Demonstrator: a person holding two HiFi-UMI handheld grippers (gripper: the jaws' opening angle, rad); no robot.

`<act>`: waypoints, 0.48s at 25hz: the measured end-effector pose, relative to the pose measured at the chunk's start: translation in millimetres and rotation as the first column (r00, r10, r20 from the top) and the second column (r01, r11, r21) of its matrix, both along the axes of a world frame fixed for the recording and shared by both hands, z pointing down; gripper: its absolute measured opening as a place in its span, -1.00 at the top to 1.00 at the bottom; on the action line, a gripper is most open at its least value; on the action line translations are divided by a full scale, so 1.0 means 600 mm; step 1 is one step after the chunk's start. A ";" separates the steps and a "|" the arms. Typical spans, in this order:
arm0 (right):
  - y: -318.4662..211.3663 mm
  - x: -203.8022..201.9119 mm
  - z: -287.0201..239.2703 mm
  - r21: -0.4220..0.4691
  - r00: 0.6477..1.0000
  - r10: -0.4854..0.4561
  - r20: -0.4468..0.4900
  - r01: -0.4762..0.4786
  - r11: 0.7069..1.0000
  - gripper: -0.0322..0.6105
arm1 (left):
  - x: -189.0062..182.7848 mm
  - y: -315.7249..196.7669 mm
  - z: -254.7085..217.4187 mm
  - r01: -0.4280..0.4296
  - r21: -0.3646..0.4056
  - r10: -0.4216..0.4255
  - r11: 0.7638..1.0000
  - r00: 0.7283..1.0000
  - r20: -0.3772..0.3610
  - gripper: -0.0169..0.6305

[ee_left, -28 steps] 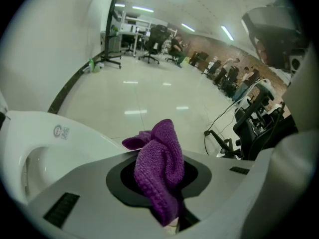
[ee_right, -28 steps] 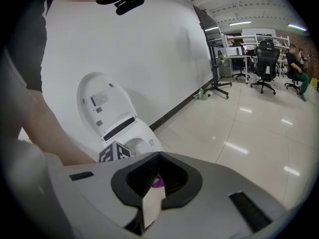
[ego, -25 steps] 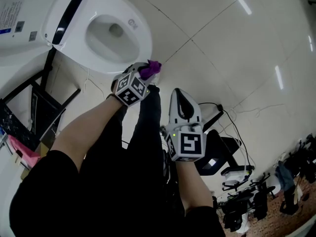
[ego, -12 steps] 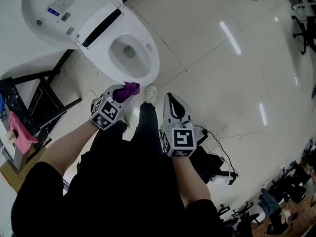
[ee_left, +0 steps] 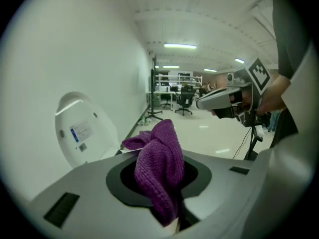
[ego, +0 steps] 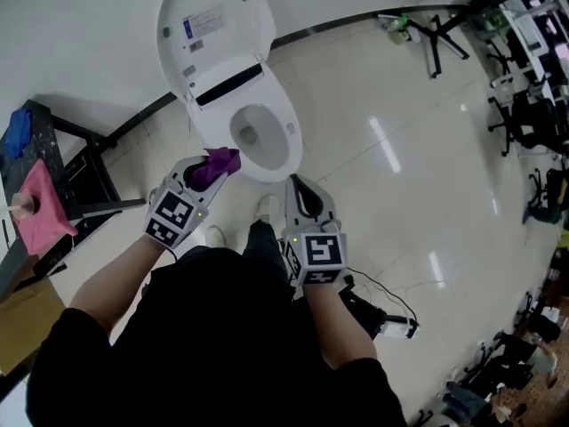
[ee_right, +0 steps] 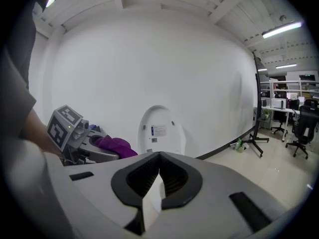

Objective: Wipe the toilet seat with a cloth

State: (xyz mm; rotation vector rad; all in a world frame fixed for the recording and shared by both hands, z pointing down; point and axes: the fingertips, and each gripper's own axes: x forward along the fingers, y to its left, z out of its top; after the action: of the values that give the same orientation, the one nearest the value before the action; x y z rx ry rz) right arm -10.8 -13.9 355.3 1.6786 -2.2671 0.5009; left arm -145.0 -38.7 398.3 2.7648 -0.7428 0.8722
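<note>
The left gripper [ego: 206, 169] clamps a bunched purple knit cloth [ee_left: 160, 169] just short of the toilet seat [ego: 287, 148]. The right gripper [ego: 297, 188] is closed, empty.

Toilet [ego: 227, 83]: now straight ahead of me, lid [ego: 209, 20] showing.
Left gripper [ego: 206, 174]: I've shifted it and its cloth [ego: 220, 159] to the seat's [ego: 289, 136] left.

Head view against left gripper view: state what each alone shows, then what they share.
Only the head view shows the toilet seat and a pink cloth at the left. Only the left gripper view shows ceiling lights. Both show the purple cloth in the left hand-held gripper, the raised lid and the right hand-held gripper.
</note>
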 end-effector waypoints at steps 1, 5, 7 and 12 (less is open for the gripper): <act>0.006 -0.016 -0.016 0.014 1.000 0.006 0.000 -0.006 1.000 0.85 | -0.021 0.004 -0.019 0.017 0.009 -0.017 1.000 1.000 -0.016 0.66; 0.033 -0.054 -0.069 0.058 1.000 0.027 0.000 -0.027 0.998 0.85 | -0.076 0.021 -0.088 0.048 0.044 -0.045 0.998 0.997 -0.067 0.66; 0.043 -0.061 -0.087 0.072 1.000 0.024 -0.006 -0.024 0.997 0.85 | -0.086 0.029 -0.120 0.058 0.070 -0.051 0.996 0.995 -0.087 0.66; 0.048 -0.035 -0.123 0.108 1.000 0.029 0.007 -0.030 0.994 0.85 | -0.071 0.037 -0.170 0.072 0.132 -0.057 0.989 0.992 -0.112 0.66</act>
State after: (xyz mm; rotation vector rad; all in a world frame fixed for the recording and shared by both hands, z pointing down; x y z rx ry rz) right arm -31.6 15.0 281.6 1.7659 -2.3140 0.3960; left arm -187.3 -16.5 296.3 2.8600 -0.8978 0.6779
